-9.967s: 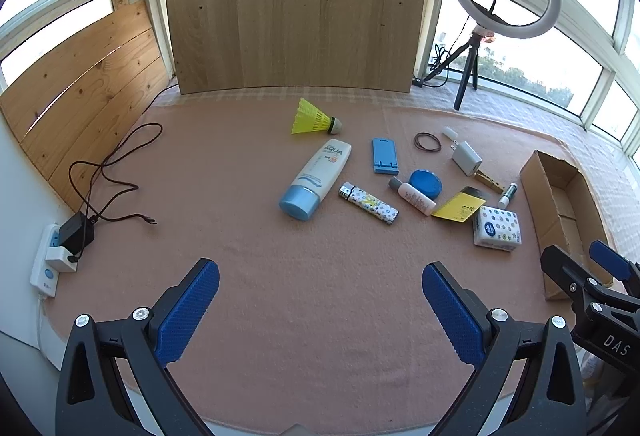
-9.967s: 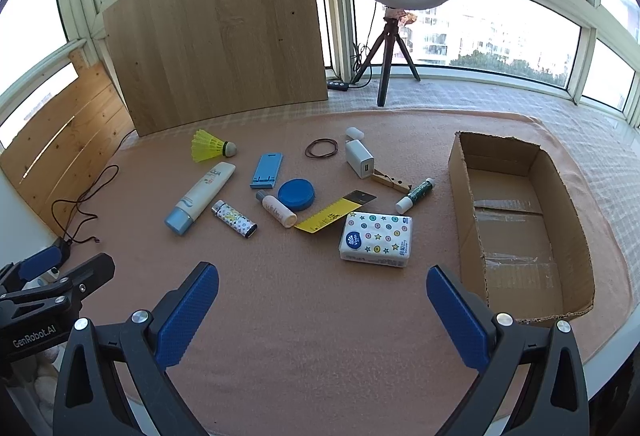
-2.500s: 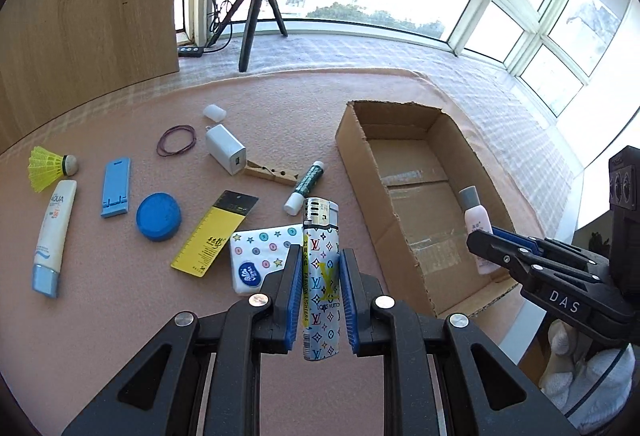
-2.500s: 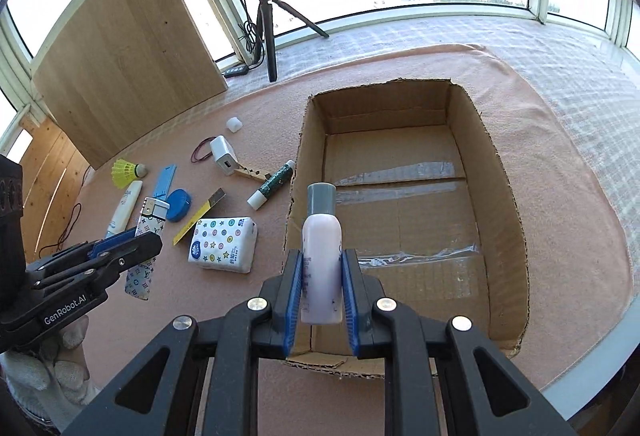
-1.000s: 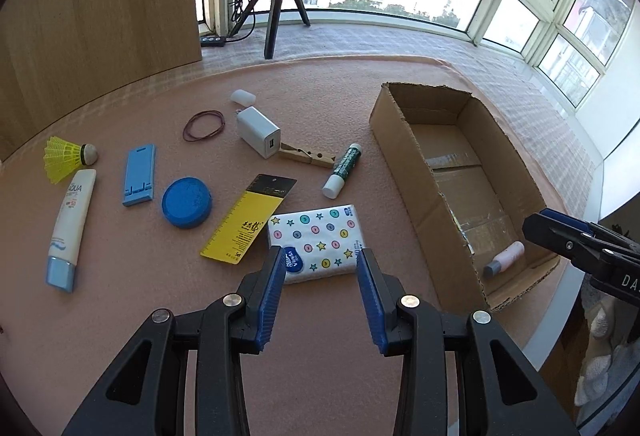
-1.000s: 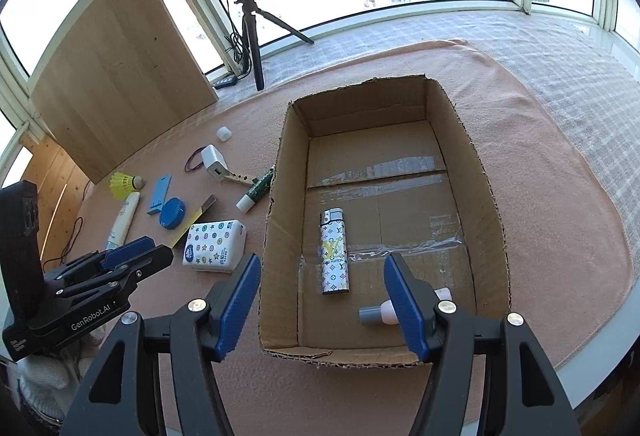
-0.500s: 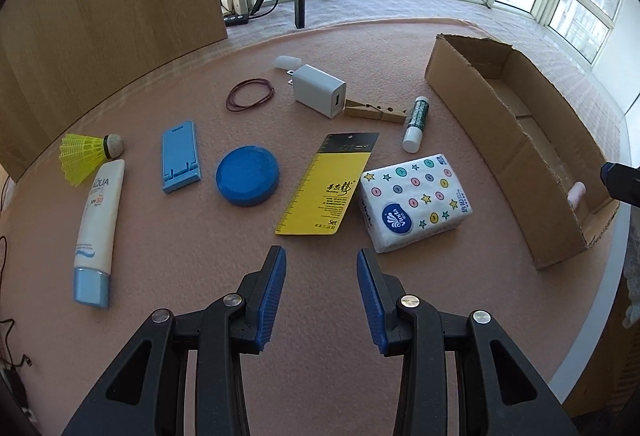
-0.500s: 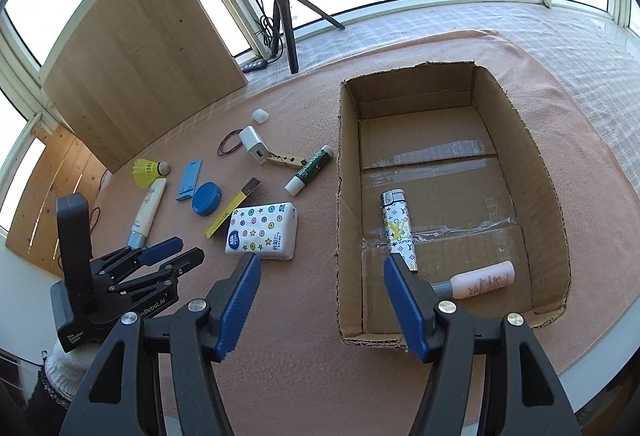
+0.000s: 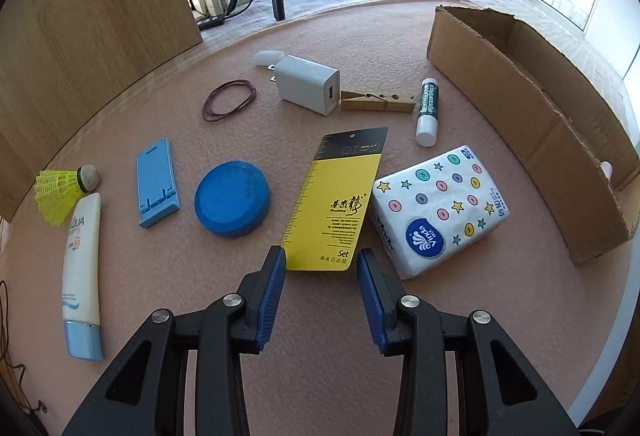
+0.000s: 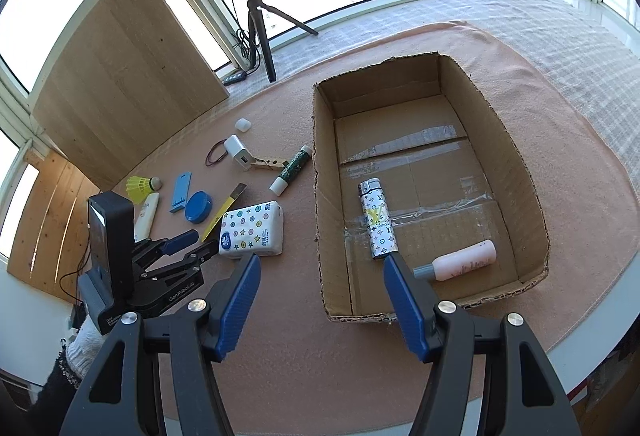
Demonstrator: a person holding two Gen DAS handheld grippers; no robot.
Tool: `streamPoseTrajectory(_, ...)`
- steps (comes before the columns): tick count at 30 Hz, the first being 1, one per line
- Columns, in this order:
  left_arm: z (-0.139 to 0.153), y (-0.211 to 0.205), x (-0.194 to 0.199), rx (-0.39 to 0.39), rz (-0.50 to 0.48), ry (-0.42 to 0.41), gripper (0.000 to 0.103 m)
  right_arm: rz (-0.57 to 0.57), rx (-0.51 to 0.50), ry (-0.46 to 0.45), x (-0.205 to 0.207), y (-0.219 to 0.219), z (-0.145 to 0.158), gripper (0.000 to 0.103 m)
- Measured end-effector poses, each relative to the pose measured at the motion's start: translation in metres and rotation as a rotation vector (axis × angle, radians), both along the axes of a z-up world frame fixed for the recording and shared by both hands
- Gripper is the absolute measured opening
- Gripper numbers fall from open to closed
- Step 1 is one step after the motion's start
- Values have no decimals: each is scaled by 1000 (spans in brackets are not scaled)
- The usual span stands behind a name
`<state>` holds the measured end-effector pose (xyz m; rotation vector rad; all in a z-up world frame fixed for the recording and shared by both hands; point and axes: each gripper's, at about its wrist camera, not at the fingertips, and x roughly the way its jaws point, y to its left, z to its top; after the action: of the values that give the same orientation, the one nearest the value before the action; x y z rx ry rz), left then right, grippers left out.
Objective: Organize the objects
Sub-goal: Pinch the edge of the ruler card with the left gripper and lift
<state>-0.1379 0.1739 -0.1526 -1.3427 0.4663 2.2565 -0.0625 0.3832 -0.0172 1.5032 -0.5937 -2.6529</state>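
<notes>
My left gripper point(image 9: 322, 260) is open and hangs low over the pink mat. The near end of a yellow and black card point(image 9: 336, 201) shows between its fingertips, and the pads do not press on it. A star-patterned tissue pack point(image 9: 438, 207) lies just right of the card. My right gripper point(image 10: 322, 264) is open and empty over the near left corner of the cardboard box point(image 10: 326, 175). Inside the box lie a patterned lighter point(image 10: 376, 220) and a pink bottle point(image 10: 464, 260). The left gripper point(image 10: 202, 242) also shows beside the tissue pack point(image 10: 252, 228).
Left of the card lie a blue round lid point(image 9: 232, 197), a blue stand point(image 9: 157, 181), a sunscreen tube point(image 9: 80, 260) and a yellow shuttlecock point(image 9: 60, 187). Behind lie a rubber band point(image 9: 229, 100), a white charger point(image 9: 306, 83), a clothespin point(image 9: 376, 101) and a green stick point(image 9: 427, 107). The box point(image 9: 520, 103) stands right.
My left gripper has sunk and come closer to the yellow card, which now reaches between its fingertips. The right gripper stays open over the box.
</notes>
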Motion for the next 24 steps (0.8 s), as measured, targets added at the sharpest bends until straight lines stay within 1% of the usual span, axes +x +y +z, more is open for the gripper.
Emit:
streamPoseTrajectory(7, -1, 5, -5, 24, -1, -1, 39, -10, 1, -10, 2, 1, -2, 60)
streamPoseTrajectory(8, 0, 4, -6, 31, 2, -1, 33, -9, 4, -10, 2, 1, -1, 60)
streamPoseTrajectory(12, 7, -3, -12, 104, 20, -4, 21, -3, 8, -11, 0, 0, -1, 60)
streamPoseTrajectory(16, 14, -8, -16, 127, 37, 3, 14, 6, 8, -15, -1, -1, -1, 60)
streamPoseTrajectory(24, 23, -20, -23, 131, 111, 43, 0, 18, 8, -18, -4, -2, -2, 60)
